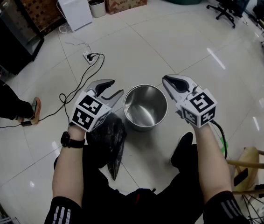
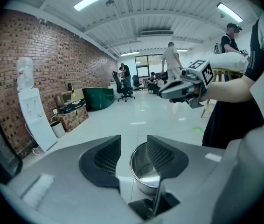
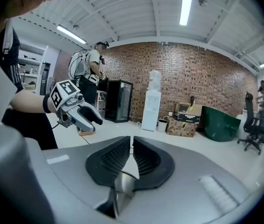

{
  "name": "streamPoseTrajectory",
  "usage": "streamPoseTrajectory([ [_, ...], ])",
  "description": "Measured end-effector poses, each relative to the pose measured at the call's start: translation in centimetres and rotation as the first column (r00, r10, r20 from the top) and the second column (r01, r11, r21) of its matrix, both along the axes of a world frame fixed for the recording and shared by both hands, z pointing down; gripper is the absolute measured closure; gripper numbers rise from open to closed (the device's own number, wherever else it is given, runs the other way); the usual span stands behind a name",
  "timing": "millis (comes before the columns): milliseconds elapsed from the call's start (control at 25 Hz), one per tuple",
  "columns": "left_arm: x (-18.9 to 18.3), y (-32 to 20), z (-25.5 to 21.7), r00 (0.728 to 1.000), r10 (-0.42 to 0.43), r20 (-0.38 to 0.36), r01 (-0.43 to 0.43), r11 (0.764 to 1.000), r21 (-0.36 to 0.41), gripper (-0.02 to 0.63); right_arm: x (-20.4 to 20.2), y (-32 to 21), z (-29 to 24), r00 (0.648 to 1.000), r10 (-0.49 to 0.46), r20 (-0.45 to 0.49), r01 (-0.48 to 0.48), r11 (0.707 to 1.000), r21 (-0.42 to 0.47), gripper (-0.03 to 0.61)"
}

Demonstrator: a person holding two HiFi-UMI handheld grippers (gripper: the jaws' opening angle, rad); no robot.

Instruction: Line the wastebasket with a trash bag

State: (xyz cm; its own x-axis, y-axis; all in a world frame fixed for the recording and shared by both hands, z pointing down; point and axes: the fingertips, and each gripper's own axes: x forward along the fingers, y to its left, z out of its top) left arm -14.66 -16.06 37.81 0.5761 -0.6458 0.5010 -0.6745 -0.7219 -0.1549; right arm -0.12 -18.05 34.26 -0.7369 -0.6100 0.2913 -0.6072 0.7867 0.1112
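Wastebasket [image 1: 145, 107], the shiny steel one, stood upright and unlined on the pale tiled floor [image 1: 183, 41], between my two grippers and a little below their tips. My left gripper [image 1: 108, 91] hung just beside its rim on my left, angled downward. Its jaws were apart with nothing between them, and looking along them I saw the basket's rim and bare inside through the gap. My right gripper [image 1: 167, 81] hung just beside the rim on the other side. Its jaws were closed to a mere sliver of a gap and gripped nothing. The two grippers pointed roughly toward each other across the basket's mouth, and each showed in the other's view. The black trash bag [image 1: 109, 136] lay crumpled and bunched behind and below my left jaws, under that wrist and against my dark trousers [image 1: 99, 190]. It was near the basket's side but not in it. It sat between neither pair of jaws, and I could not tell what held it up. A black cable [image 1: 80, 85] snaked over the tiles out beyond my left jaws, well apart from the basket.
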Motion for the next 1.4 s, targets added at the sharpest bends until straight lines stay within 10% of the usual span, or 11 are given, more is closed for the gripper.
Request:
streamPoseTrajectory([
  [200, 0.4, 0.7, 1.0, 0.999, 0.033, 0.032, -0.032, 0.999, -0.035, 0.408, 0.3, 0.0, 0.0, 1.000, -0.002, -0.010, 0.002, 1.000, 0.001, 0.552],
  [560, 0.0, -0.3, -2.2, 0.997, -0.030, -0.068, 0.037, 0.994, 0.107, 0.609, 0.5, 0.3, -0.2, 1.000, -0.013, 0.002, 0.013, 1.000, 0.000, 0.552],
  [960, -1.2, -0.5, 4.5, 0.997, -0.073, 0.015, 0.075, 0.992, -0.103, 0.513, 0.5, 0.3, -0.8, 1.000, -0.016, 0.024, 0.016, 1.000, -0.002, 0.552],
  [1400, -3.1, 3.4, 15.6, 0.939, 0.042, 0.342, 0.090, 0.928, -0.362, 0.439, 0.5, 0.5, -0.6, 0.998, -0.034, 0.044, 0.034, 0.999, -0.011, 0.551],
])
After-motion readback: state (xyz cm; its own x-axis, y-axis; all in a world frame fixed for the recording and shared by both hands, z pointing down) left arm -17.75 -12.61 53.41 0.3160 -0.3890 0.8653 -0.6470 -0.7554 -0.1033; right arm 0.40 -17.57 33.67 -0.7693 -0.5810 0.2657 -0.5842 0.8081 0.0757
